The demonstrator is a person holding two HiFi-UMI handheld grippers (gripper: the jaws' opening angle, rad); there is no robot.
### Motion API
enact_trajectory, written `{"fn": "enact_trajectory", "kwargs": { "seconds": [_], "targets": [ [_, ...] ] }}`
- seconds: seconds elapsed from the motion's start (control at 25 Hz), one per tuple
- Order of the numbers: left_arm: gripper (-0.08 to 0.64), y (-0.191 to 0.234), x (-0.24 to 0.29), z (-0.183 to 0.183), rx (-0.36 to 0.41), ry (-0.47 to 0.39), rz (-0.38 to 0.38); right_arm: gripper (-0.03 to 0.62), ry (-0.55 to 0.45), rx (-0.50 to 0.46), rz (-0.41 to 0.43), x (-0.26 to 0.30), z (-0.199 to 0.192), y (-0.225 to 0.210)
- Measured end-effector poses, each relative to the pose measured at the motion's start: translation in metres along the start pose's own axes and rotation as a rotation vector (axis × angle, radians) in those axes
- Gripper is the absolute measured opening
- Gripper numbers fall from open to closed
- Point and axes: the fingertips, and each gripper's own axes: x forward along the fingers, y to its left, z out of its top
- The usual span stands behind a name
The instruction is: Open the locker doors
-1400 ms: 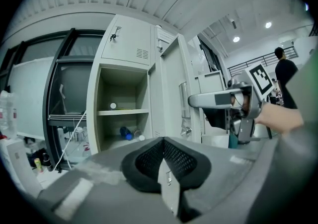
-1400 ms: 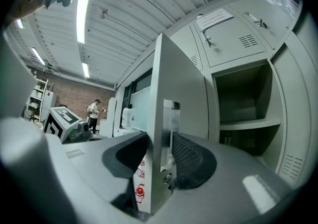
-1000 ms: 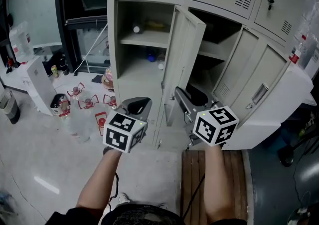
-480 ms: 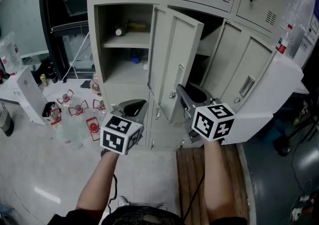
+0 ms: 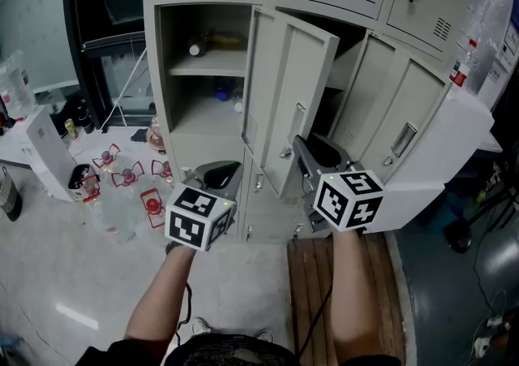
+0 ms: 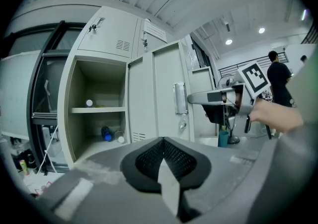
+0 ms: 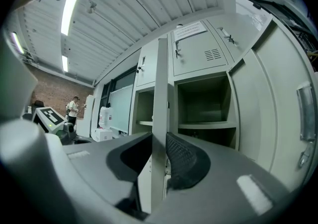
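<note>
The right gripper (image 7: 159, 161) is being held out level, its jaws, just closing, now being clamped on the edge of the half-open middle locker door (image 5: 285, 92). The left gripper (image 6: 163, 166) is being held forward, clenched and empty, before the open left locker (image 5: 156, 72).

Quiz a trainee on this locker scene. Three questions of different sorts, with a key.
1. True or false: the left gripper holds a bottle.
2. What stands between the fingers of the right gripper? A) a key B) the edge of the middle door C) a cable
3. What colour is the bottle lying under the shelf in the open left compartment?

Key
1. False: its fingers are together, with nothing held.
2. B; they have just been closing on it.
3. Blue.
</note>
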Motion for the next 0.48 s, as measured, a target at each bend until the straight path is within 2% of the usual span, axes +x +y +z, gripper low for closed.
{"fn": "enact_trajectory", "kwargs": {
  "seconds": [0.48],
  "targets": [
    [0.002, -0.022, 0.009, 0.002, -0.010, -0.014, -0.026, 0.092, -0.014, 0.036, -0.047, -0.028, -0.007, -0.002]
  ]
}}
